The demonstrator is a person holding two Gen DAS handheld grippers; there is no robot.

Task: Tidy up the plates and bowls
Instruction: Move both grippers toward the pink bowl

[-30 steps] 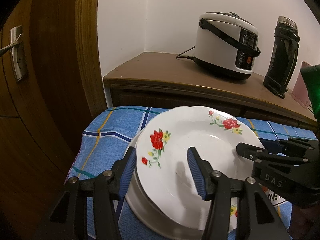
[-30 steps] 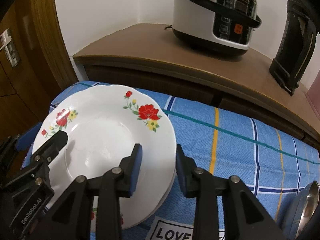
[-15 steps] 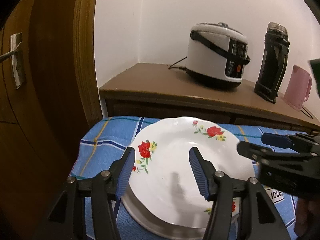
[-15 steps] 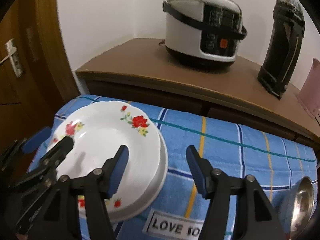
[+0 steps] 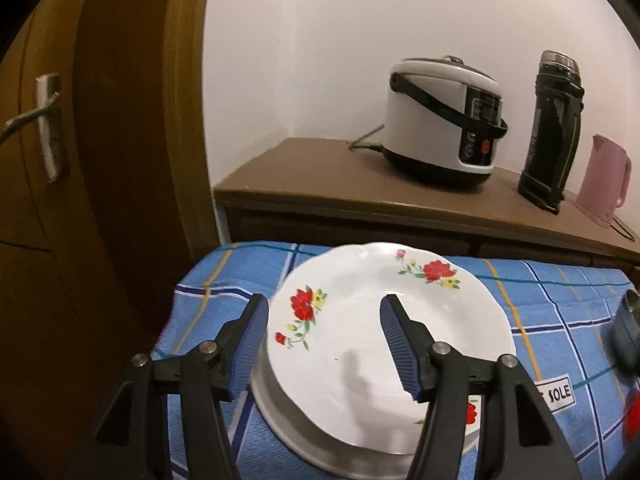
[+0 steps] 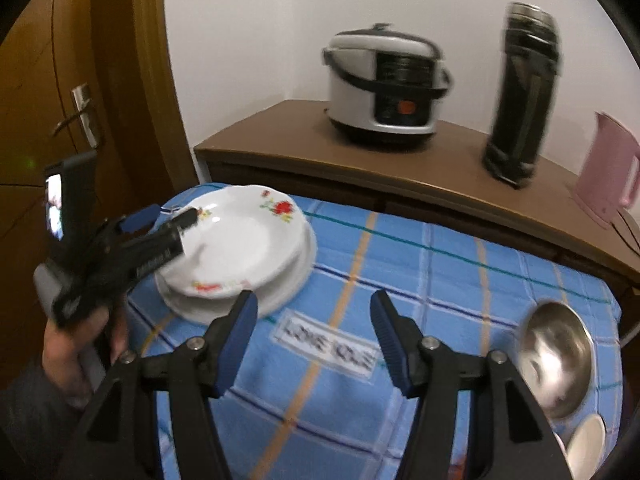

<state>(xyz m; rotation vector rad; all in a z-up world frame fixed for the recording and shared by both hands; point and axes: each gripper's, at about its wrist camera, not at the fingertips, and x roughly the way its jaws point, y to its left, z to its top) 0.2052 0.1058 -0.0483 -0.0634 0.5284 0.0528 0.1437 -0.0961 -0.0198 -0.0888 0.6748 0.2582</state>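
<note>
A white ceramic plate with red flower prints (image 5: 384, 328) lies on top of a small stack at the left end of a table covered by a blue checked cloth (image 6: 440, 264); a plain white plate and a grey metal rim show beneath it. The left gripper (image 5: 322, 346) hovers over the stack's near left edge with its blue-padded jaws spread apart, one pad outside the rim and one above the plate's middle, neither pressing on it. The right gripper (image 6: 310, 338) hangs above bare cloth just right of the stack, its jaws apart and closing, with nothing between them. A shiny steel bowl (image 6: 556, 364) sits at the cloth's right end, well apart from the plates. Behind the table, a wooden sideboard (image 5: 340, 184) carries a white rice cooker (image 5: 442, 116), a black flask (image 5: 554, 128) and a pink kettle (image 5: 604, 180).
</note>
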